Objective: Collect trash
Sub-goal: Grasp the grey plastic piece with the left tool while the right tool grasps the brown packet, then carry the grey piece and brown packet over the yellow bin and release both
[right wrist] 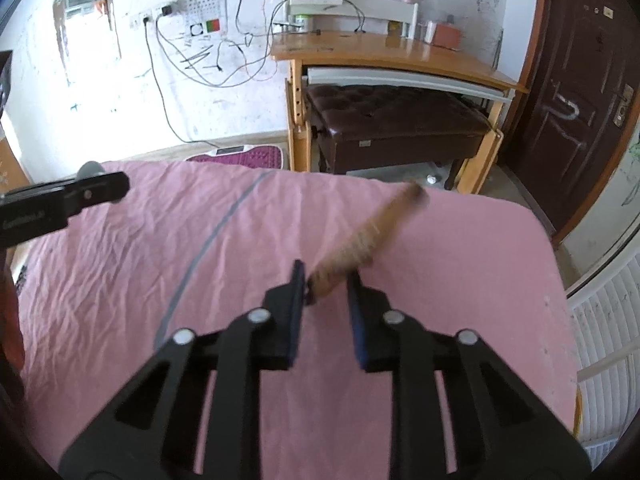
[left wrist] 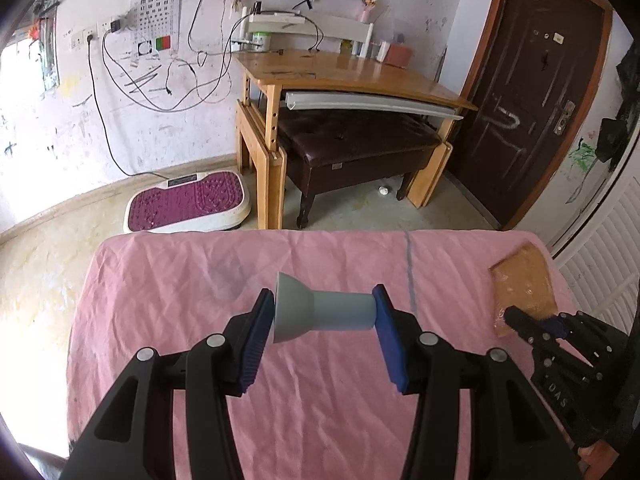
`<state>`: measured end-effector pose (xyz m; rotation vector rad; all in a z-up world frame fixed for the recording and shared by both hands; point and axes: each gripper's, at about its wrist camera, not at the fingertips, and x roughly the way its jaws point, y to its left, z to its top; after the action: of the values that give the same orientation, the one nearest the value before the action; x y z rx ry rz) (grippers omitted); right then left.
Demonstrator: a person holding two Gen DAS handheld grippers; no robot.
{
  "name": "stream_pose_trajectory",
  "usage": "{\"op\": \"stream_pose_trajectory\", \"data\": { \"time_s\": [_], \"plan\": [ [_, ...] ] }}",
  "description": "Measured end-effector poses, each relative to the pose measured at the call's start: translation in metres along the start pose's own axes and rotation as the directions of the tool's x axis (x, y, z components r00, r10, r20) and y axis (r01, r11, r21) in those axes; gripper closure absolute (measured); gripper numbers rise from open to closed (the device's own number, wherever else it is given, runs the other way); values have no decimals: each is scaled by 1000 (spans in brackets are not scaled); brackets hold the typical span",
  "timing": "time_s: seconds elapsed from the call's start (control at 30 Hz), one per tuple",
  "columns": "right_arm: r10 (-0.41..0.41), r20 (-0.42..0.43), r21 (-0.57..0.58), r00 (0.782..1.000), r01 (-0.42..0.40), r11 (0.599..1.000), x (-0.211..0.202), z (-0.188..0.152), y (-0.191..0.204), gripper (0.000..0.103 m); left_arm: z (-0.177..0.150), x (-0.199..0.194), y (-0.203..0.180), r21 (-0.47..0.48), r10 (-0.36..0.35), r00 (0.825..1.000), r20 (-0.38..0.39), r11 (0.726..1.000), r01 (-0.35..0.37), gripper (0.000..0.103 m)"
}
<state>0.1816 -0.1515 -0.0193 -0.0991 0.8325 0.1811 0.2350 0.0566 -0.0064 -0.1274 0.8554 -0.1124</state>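
My left gripper [left wrist: 324, 312] is shut on a grey funnel-shaped piece [left wrist: 316, 307], held sideways a little above the pink bedsheet [left wrist: 180, 300]. A brown padded envelope [left wrist: 524, 288] lies near the bed's right edge. In the right wrist view the envelope [right wrist: 368, 236] is seen edge-on and blurred, its near end between the fingers of my right gripper [right wrist: 326, 284]. The jaws stand a little apart around it; the left pad touches it, and a firm grip is unclear. The right gripper also shows in the left wrist view [left wrist: 532, 326] at the envelope's near corner.
A wooden desk [left wrist: 352, 76] with a dark leather bench [left wrist: 360, 148] under it stands beyond the bed. A purple foot massager [left wrist: 188, 204] sits on the floor. A small white crumpled scrap [left wrist: 383, 190] lies on the floor. A brown door [left wrist: 536, 92] is at right.
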Motion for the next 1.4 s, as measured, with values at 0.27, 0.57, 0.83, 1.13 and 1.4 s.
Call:
{"op": "stream_pose_trajectory", "data": {
  "time_s": [0.27, 0.57, 0.83, 1.13, 1.4],
  "plan": [
    [-11, 79, 31, 997, 9, 999, -36, -4, -14, 91, -12, -31, -22, 39, -19, 999, 43, 999, 17, 57],
    [-30, 156, 78, 987, 18, 997, -75, -18, -40, 91, -22, -66, -58, 92, -62, 993, 98, 994, 53, 57],
    [-62, 182, 172, 981, 30, 985, -90, -33, -85, 91, -32, -85, -112, 184, -102, 986, 134, 980, 77, 57],
    [-109, 195, 245, 975, 59, 968, -105, -53, -131, 91, -39, -85, -165, 260, -145, 982, 119, 959, 110, 57],
    [-161, 206, 296, 965, 95, 950, -118, -69, -162, 91, -51, -84, -218, 327, -209, 974, 88, 930, 170, 57]
  ]
}}
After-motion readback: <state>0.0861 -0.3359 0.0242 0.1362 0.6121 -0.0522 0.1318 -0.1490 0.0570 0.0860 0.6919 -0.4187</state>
